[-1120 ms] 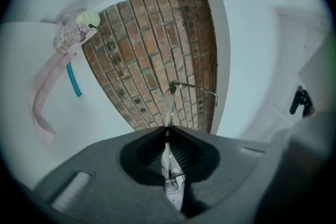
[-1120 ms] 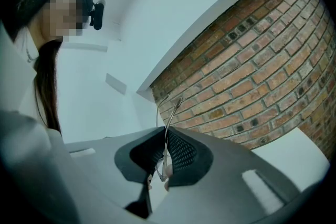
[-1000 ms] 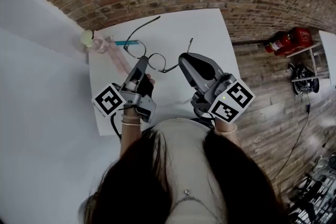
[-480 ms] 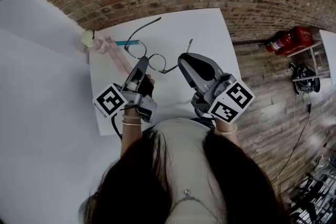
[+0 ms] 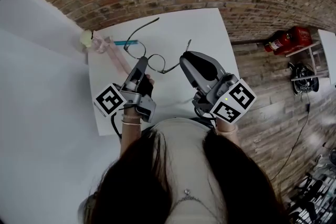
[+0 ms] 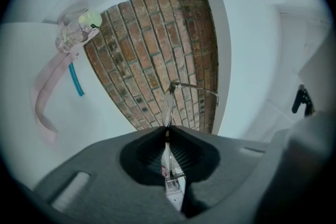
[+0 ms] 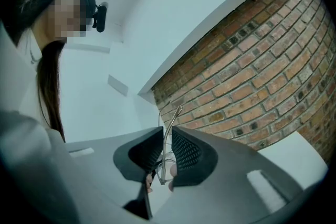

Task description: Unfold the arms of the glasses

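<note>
Thin wire-rimmed glasses (image 5: pixel 156 62) are held in the air above the white table (image 5: pixel 205 29) between both grippers. My left gripper (image 5: pixel 142 62) is shut on the frame by one lens, and that lens (image 6: pixel 168 106) sticks up edge-on out of the jaws. One arm reaches far back to the upper right in the head view. My right gripper (image 5: pixel 185 58) is shut on the other arm, whose thin wire (image 7: pixel 169 120) stands up between the pads. In the gripper views, the left gripper (image 6: pixel 167 136) and right gripper (image 7: pixel 165 136) each show metal pinched in a narrow gap.
A pink strip with a clear holder and a yellow-green ball (image 5: pixel 87 38) lies at the table's far left corner, a teal stick (image 5: pixel 125 42) beside it. A brick wall runs behind the table. Red fire extinguishers (image 5: pixel 286 39) stand to the right on the wooden floor.
Almost nothing. My right gripper has shifted slightly to the right with the arm of the glasses in it. The left gripper holds still.
</note>
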Demonstrator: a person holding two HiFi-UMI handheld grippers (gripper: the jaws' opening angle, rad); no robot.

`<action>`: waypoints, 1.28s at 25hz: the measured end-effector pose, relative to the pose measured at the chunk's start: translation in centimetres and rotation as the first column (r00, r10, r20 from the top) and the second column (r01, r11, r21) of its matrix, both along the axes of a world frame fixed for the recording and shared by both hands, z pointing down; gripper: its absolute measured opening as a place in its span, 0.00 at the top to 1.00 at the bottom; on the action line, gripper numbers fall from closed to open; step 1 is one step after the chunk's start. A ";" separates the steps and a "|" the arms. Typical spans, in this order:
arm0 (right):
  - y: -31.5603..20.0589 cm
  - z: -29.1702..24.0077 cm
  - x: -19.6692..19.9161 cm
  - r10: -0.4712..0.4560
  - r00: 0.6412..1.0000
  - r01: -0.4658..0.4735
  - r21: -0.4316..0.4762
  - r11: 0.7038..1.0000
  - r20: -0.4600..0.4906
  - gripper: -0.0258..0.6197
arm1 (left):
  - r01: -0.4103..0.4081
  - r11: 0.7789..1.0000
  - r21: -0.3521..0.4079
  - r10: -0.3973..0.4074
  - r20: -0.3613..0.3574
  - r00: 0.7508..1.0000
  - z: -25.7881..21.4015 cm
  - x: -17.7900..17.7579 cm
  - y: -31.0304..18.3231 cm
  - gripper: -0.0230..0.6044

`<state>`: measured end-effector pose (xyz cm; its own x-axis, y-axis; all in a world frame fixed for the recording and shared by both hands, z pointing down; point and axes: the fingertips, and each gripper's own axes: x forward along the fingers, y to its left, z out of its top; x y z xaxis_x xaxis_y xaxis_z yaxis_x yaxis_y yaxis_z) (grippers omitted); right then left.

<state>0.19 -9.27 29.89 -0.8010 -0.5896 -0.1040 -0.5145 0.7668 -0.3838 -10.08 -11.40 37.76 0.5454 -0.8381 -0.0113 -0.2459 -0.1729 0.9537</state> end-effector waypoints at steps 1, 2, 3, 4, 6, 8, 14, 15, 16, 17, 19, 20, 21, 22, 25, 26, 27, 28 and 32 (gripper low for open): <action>0.0 0.0 0.1 0.003 1.000 -0.003 0.000 1.000 -0.001 0.90 | 0.001 1.000 -0.001 -0.001 0.001 1.000 0.0 0.0 0.0 0.93; 0.0 -0.1 0.2 0.006 1.000 -0.006 0.001 1.000 0.000 0.90 | 0.002 1.000 -0.003 -0.002 0.003 1.000 0.1 0.0 0.0 0.93; 0.0 -0.1 0.3 0.010 1.000 -0.010 0.001 1.000 0.002 0.90 | 0.004 1.000 -0.005 -0.004 0.005 1.000 0.2 0.0 0.0 0.93; 0.0 -0.2 0.5 0.014 1.000 -0.014 0.001 1.000 0.005 0.90 | 0.006 1.000 -0.007 -0.006 0.006 1.000 0.3 -0.1 0.0 0.93; 0.0 -0.3 0.9 0.024 1.000 -0.024 -0.001 1.000 0.010 0.90 | 0.011 1.000 -0.012 -0.011 0.004 1.000 0.4 -0.2 0.0 0.93; -0.1 -0.4 1.4 0.036 0.999 -0.036 -0.002 0.999 0.012 0.90 | 0.018 1.000 -0.015 -0.018 -0.001 1.000 0.4 -0.3 0.0 0.93; -0.3 0.1 2.8 0.075 0.997 -0.075 -0.014 0.997 0.000 0.90 | 0.028 1.000 -0.014 -0.029 -0.031 0.999 0.2 -0.5 0.0 0.93; -0.4 0.3 3.0 0.082 0.997 -0.082 -0.016 0.996 -0.005 0.90 | 0.026 1.000 -0.015 -0.027 -0.041 0.999 0.2 -0.5 0.0 0.93; -0.4 0.6 3.1 0.091 0.996 -0.091 -0.018 0.996 -0.011 0.90 | 0.022 1.000 -0.015 -0.023 -0.051 0.998 0.2 -0.4 0.0 0.93; -0.5 0.8 3.3 0.099 0.995 -0.100 -0.020 0.995 -0.020 0.90 | 0.018 1.000 -0.015 -0.019 -0.061 0.998 0.2 -0.4 0.0 0.93; -0.6 1.3 3.6 0.117 0.992 -0.118 -0.023 0.993 -0.045 0.91 | 0.011 1.000 -0.016 -0.012 -0.080 0.997 0.1 -0.3 0.1 0.93; -0.6 1.5 3.8 0.127 0.990 -0.128 -0.023 0.991 -0.061 0.90 | 0.006 1.000 -0.015 -0.008 -0.090 0.996 0.0 -0.3 0.2 0.93; -0.5 1.7 4.0 0.137 0.987 -0.139 -0.022 0.990 -0.078 0.91 | 0.001 1.000 -0.015 -0.003 -0.099 0.995 -0.2 -0.2 0.3 0.93; -0.5 2.0 4.2 0.148 0.985 -0.150 -0.021 0.988 -0.092 0.91 | -0.003 1.000 -0.013 0.001 -0.108 0.994 -0.2 -0.2 0.5 0.93; -0.2 2.9 4.8 0.176 0.977 -0.180 -0.029 0.983 -0.121 0.91 | -0.010 1.000 -0.011 0.009 -0.122 0.993 -0.4 -0.1 1.0 0.93; -0.1 3.1 5.0 0.184 0.974 -0.190 -0.032 0.981 -0.131 0.91 | -0.012 1.000 -0.012 0.010 -0.125 0.992 -0.4 -0.1 1.3 0.93; 0.0 3.3 5.2 0.193 0.971 -0.200 -0.034 0.979 -0.141 0.92 | -0.013 1.000 -0.013 0.011 -0.128 0.992 -0.5 -0.1 1.5 0.93; 0.2 3.5 5.3 0.201 0.968 -0.209 -0.036 0.977 -0.149 0.93 | -0.013 1.000 -0.014 0.011 -0.130 0.991 -0.5 -0.1 1.8 0.93; 0.7 4.0 5.8 0.221 0.960 -0.231 -0.038 0.972 -0.171 0.95 | -0.018 1.000 -0.013 0.016 -0.140 0.990 -0.6 0.0 2.7 0.93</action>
